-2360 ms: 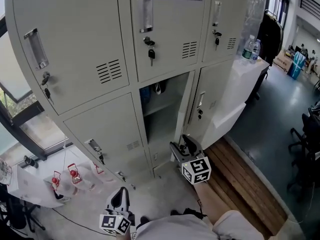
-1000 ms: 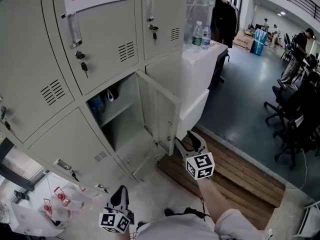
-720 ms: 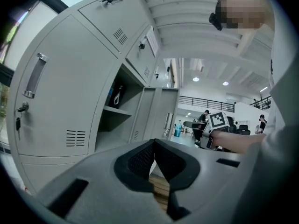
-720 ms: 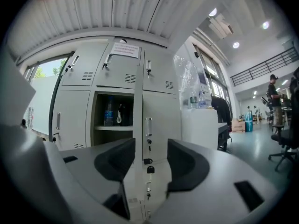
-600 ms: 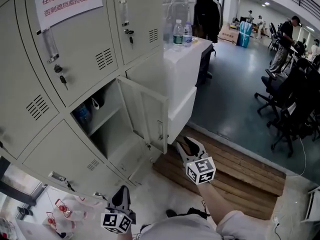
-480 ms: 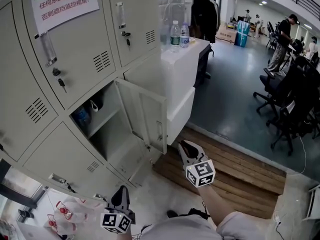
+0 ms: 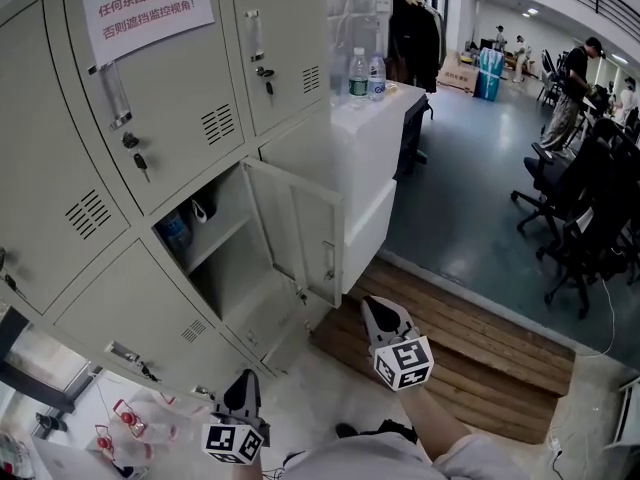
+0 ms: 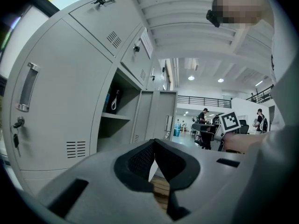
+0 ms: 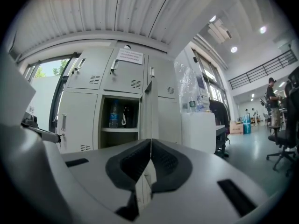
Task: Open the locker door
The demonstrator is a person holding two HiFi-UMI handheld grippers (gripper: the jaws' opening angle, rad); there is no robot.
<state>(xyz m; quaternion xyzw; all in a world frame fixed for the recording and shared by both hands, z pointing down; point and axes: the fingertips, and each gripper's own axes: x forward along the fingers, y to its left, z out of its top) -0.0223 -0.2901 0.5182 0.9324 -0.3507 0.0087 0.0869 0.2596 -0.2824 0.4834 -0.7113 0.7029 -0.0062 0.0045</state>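
The grey locker door [image 7: 300,230] of the lower middle compartment [image 7: 232,268] stands swung wide open; a blue bottle [image 7: 176,233] shows inside. My right gripper [image 7: 378,306] hovers just below and to the right of the door's free edge, apart from it. Its jaws have just been closing and are now shut with nothing between them. In the right gripper view the door [image 9: 149,108] appears edge-on beyond the shut right gripper [image 9: 150,143]. My left gripper [image 7: 243,380] hangs low near the floor, shut and empty. The left gripper view shows the left gripper [image 8: 154,143] with the door [image 8: 161,113] behind.
A white cabinet [image 7: 365,168] with water bottles [image 7: 358,73] stands right of the lockers. Wooden planks [image 7: 470,343] cover the floor below the door. Office chairs [image 7: 580,218] and a person [image 7: 565,88] are at the right. A key [image 7: 142,164] hangs in the upper locker.
The door has swung from ajar to wide open. My right gripper's jaws went from open to shut, and it drew back from the door's edge. The left gripper has barely moved.
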